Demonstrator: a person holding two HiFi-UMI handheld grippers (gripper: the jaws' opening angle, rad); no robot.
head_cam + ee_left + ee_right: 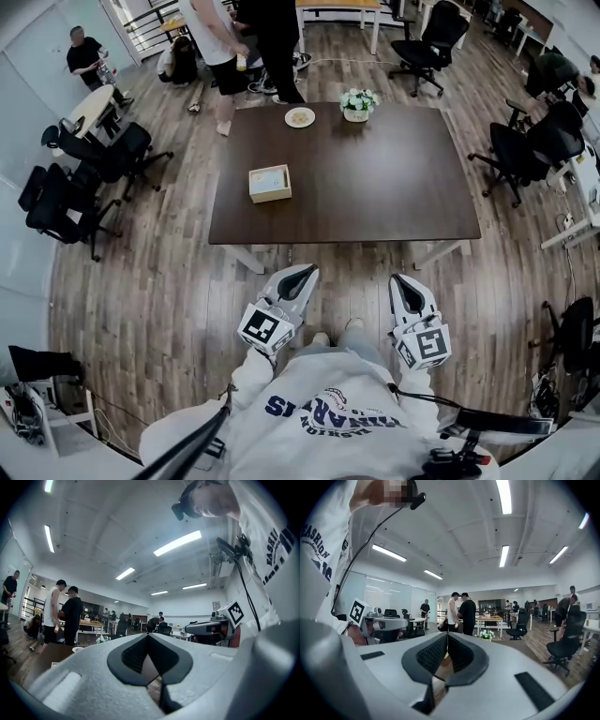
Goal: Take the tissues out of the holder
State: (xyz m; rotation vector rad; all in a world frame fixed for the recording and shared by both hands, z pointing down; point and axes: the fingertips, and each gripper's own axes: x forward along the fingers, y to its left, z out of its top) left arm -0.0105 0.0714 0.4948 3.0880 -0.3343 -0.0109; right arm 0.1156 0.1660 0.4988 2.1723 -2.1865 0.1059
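The tissue holder (269,183), a pale wooden box, stands upright on the dark counter (375,187). Pale material in its top opening is taken to be the tissues (268,177); none is drawn out, and finer detail is too small to tell.

Beyond the holder, well apart from it, lie a plate (300,117) and, to the plate's right, a pot of flowers (357,103). Nothing touches the holder.

On the near side of the holder, off the counter and above the wooden floor (150,281), both claws are held close to the person's body, well apart from the holder. The left claw (306,274) has its jaws pressed together with nothing between them. The right claw (399,281) is likewise closed and empty.

Assessment: the task is not yet begun, and the step in hand is the approach. The next move calls for closing in on the holder, parting one claw's jaws above its opening, and pinching only the top sheet. The box looks light, so the other claw may need to steady it against lifting.
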